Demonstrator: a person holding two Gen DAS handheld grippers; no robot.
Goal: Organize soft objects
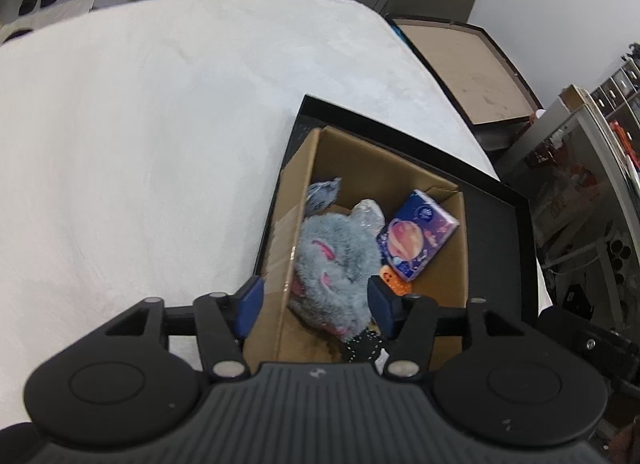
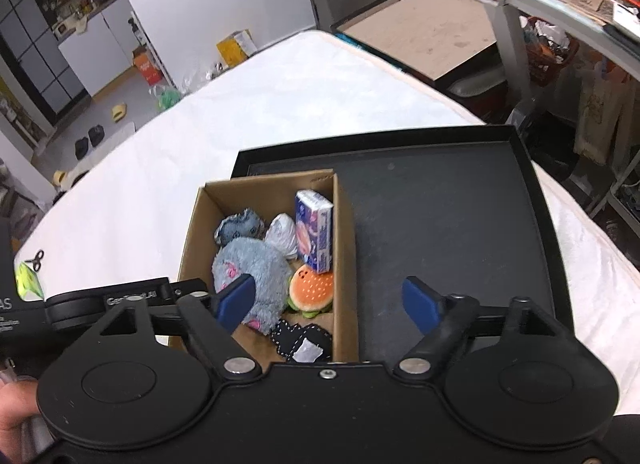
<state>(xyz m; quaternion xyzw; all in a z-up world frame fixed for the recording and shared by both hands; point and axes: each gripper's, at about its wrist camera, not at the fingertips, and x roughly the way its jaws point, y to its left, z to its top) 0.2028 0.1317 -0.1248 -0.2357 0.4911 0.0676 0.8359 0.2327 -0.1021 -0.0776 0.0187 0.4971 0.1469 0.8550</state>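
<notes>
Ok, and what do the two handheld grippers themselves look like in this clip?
Both match: the left gripper and right gripper have blue finger pads on black linkage arms with silver pivot bolts, two round black discs, and a ribbed black body. White lettering marks the left gripper's arm in the right view.

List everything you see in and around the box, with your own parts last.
cardboard box: 1, brown, on the tray's left side
tray: 1, black, on the white bed
plush toy: 1, grey with pink, in the box
tissue pack: 1, purple, upright against the box's right wall
burger toy: 1, orange, in the box
denim pouch: 1, blue, far left corner of the box
left gripper: 1, blue fingers, open above the box
right gripper: 1, blue fingers, open
</notes>
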